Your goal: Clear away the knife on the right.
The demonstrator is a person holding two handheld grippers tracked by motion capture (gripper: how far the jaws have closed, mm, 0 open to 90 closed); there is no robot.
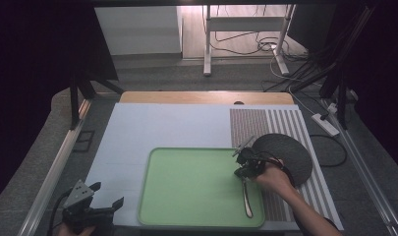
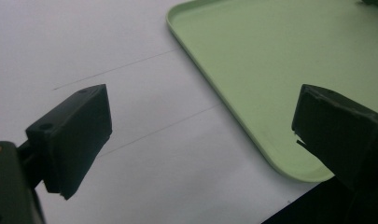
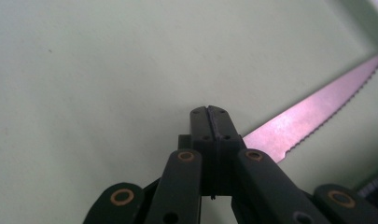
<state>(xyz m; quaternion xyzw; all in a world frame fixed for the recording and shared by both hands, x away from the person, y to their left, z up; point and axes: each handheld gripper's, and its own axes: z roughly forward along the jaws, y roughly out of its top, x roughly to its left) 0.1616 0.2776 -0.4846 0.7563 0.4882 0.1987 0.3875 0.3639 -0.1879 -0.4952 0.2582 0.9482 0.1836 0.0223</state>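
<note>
1. Black jaws of the left gripper (image 1: 108,196) stand wide apart with nothing between them, parked at about 7 o'clock off the tray's near-left corner, over the white sheet (image 1: 152,128). I judge it is kept out of the way while the other hand works.

2. Green tray (image 1: 159,196) lies near the table's front edge, its floor bare except at the right side.

3. A serrated knife (image 1: 246,199) lies inside the tray along its right rim, at about 4 o'clock from the tray's centre, one end toward the person.

4. At the knife's far end sits the right gripper (image 1: 243,164). Its jaws are pressed fully together, and in the right gripper view the blade (image 3: 312,114) runs out from beside and beneath them; I cannot tell whether they pinch it or rest over it.

5. Farther out, at 2 o'clock, a dark round mat (image 1: 287,155) lies on a striped mat (image 1: 265,125), just right of the tray.
</note>
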